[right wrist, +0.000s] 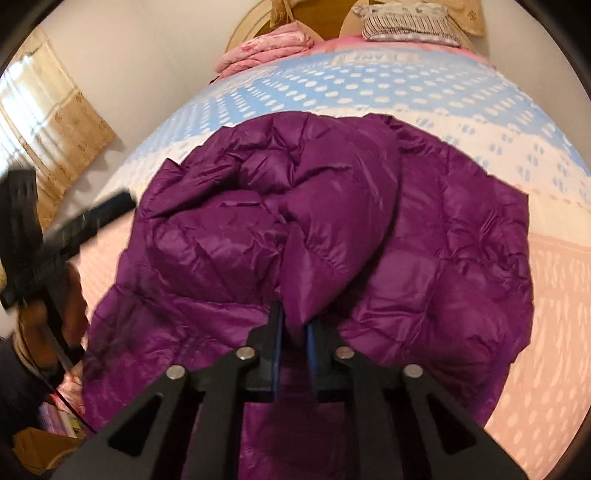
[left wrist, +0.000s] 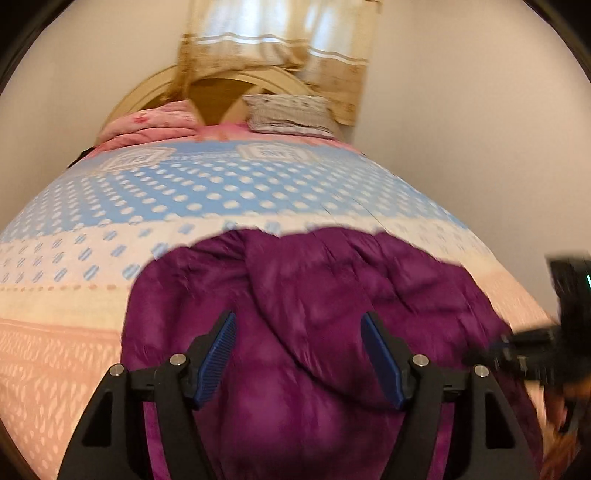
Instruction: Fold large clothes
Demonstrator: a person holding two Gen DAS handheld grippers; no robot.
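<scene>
2 hand-held grippers are working over a wide bed whose quilted cover (left wrist: 110, 229), banded in blue, cream and pink with white dots, is stretching away ahead of both of them toward an arched wooden headboard (left wrist: 155, 85). Beyond that, a yellow-beige curtain (left wrist: 273, 33) is hanging at the far wall. At the head of the bed, far ahead of the grippers, a folded pink floral blanket (right wrist: 266, 48) and a grey striped pillow (right wrist: 406, 27) are lying side by side, well apart from the work.

Lying directly under and ahead of both grippers is the large purple quilted puffer jacket (right wrist: 424, 258), spread on the near part of the cover. Its upper layers are heaping in a bulky mound toward the left gripper's side, probably because a section has been laid over the body as a fold.

In the left wrist view, the left gripper (left wrist: 298, 356) is hanging released, its blue pads wide apart above the jacket with nothing between them; it is likely free to reach for the next edge. The right gripper (right wrist: 294, 349) is standing with its pads narrowly apart around a puffy flap of the jacket; whether they are pressing on it I cannot tell, since the fabric is hiding the contact.
</scene>
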